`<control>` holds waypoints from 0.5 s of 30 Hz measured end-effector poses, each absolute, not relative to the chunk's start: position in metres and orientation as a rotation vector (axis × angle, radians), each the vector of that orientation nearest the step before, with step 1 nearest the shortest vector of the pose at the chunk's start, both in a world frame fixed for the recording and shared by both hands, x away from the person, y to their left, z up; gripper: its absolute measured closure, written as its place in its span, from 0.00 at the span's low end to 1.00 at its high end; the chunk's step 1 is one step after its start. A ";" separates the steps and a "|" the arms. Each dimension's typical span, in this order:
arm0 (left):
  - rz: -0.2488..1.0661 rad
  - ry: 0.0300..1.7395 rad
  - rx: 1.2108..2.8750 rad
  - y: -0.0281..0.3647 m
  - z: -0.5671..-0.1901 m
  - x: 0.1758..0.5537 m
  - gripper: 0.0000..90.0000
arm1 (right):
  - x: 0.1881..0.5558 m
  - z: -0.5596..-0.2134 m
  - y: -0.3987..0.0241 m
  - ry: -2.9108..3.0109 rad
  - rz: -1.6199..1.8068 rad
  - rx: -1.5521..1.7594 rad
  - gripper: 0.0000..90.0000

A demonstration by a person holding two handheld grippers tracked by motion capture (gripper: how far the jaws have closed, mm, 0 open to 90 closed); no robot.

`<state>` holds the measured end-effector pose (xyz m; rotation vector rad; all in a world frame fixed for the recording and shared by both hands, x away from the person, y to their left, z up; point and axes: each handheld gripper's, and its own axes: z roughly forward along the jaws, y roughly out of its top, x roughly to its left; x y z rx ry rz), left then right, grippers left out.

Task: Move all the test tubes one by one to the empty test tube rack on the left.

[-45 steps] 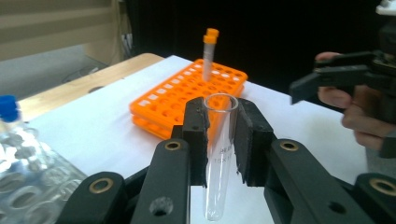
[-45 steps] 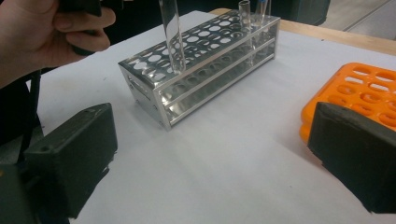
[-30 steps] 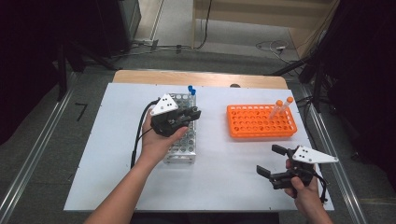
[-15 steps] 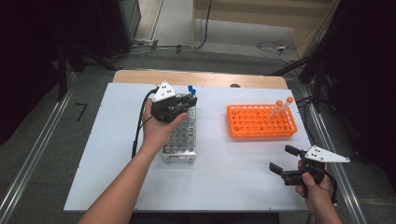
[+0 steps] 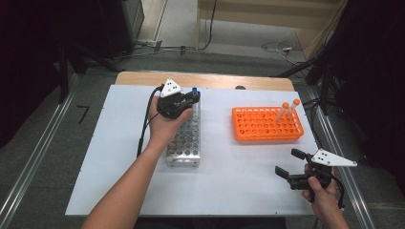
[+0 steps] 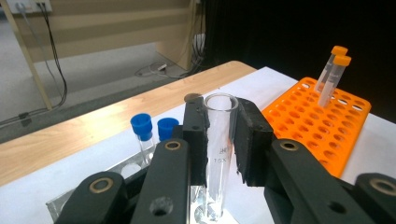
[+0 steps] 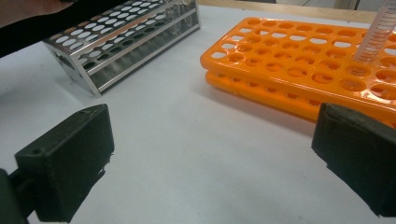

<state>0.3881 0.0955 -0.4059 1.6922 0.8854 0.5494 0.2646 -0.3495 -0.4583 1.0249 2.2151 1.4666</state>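
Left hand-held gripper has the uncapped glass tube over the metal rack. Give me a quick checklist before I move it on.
1. Left hand-held gripper clamped on glass tube: ok.
2. Tube upright: ok.
3. Tube bottom clear of metal rack: cannot tell.
4. Free holes in orange rack: ok.
5. Right hand-held gripper open, holding nothing: ok.
6. Blue-capped tubes apart from the held tube: ok.

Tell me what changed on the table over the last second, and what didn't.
The left gripper, shut on an uncapped glass tube, travelled along the metal rack toward its far end, near the blue-capped tubes. The right gripper slid toward the table's right front corner, jaws open and empty. Both racks and the orange-capped tubes stayed put.
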 end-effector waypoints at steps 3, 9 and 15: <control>0.553 0.889 1.704 0.093 -0.409 0.390 0.85 | 0.265 -0.459 -0.349 2.215 1.468 1.024 0.00; 0.575 0.909 1.731 0.090 -0.413 0.391 0.85 | 0.264 -0.458 -0.349 2.214 1.467 1.025 0.00; 0.572 0.923 1.770 0.086 -0.419 0.390 0.84 | 0.264 -0.458 -0.350 2.208 1.464 1.029 0.00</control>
